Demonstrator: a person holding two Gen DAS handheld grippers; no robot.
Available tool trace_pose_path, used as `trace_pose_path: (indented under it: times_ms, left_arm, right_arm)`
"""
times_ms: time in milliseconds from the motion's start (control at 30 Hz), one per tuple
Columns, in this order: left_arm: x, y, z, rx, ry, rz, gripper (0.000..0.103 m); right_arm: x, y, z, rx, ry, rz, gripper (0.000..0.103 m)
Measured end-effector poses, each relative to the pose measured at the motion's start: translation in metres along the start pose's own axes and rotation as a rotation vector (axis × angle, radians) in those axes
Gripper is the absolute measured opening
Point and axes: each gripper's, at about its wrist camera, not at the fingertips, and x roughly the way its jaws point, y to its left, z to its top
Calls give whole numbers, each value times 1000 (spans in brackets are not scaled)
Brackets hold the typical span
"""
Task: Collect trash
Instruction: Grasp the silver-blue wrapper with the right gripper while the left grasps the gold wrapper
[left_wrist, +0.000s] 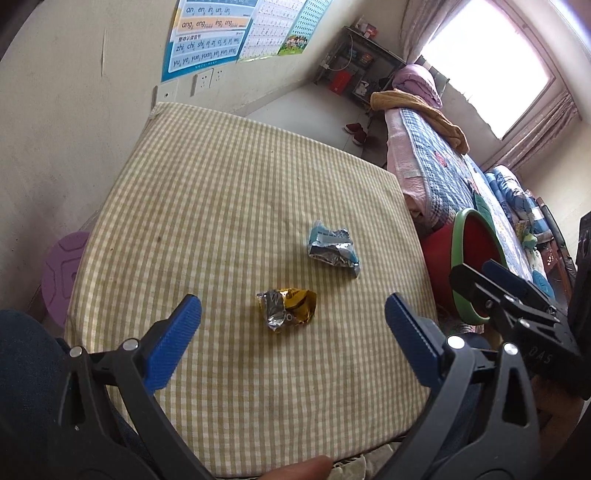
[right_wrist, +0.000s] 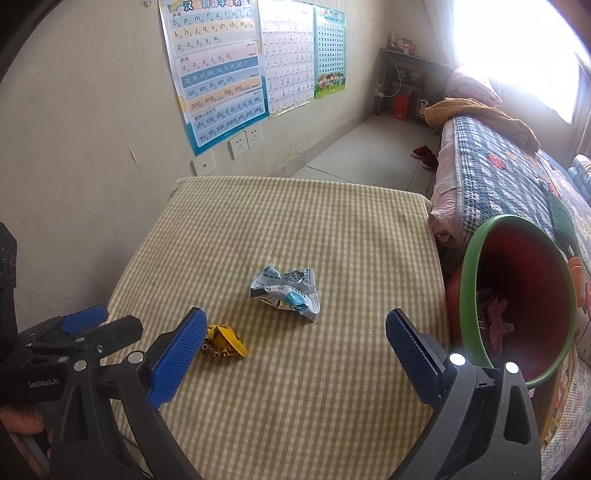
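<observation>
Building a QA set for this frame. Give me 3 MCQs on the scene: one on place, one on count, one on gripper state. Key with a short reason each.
1. Where does the red bin with the green rim stand?
A. On the checked cloth
B. Off the right edge of the checked table, beside the bed
C. Under the wall posters

2. How many crumpled wrappers lie on the checked table?
A. One
B. Two
C. Four

3. How do the two grippers stand?
A. Both open, holding nothing
B. Left shut on a wrapper
C. Right shut on the bin rim

Key:
1 B, the bin sits past the table's right edge, next to the quilted bed.
2 B, only the yellow wrapper and the blue-and-silver wrapper show.
3 A, the left gripper and the right gripper both show wide-apart fingers with nothing between.
</observation>
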Motion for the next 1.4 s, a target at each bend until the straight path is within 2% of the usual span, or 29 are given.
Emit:
trace_pose_path:
  times_ms: [267, 533, 767, 933, 1100, 1233, 1300, 1333, 1400]
  left_arm:
    - [36, -3, -13, 28, 105, 9, 97]
    - [80, 1, -29, 91, 200, 88, 97]
    - [99, -1, -26, 165, 173, 153, 93]
    - [110, -12, -27, 227, 157, 156, 90]
    - [116, -16, -29, 278, 147, 167, 71]
    - [117, -17, -28, 290, 135, 167, 57]
    - [116, -17, -27, 291, 130, 156, 46]
    - [116, -17, -27, 293, 128, 157, 46]
    - [115, -16, -27, 293, 126, 156, 44]
  right_arm:
    - [26, -14, -10, 34, 58, 3, 94]
    - [63, -26, -8, 60, 104, 36, 94]
    - [112, -28, 0, 55, 152, 83, 94]
    - [140, -28, 4, 46, 189, 115, 93]
    - [163, -24, 5, -10, 221, 132, 80]
    - [176, -17, 3, -58, 250, 137, 55]
    - [179, -15, 2, -67, 258, 142, 43]
    - [179, -14, 2, -74, 259, 142, 36]
    - [178, -13, 2, -82, 258, 143, 29]
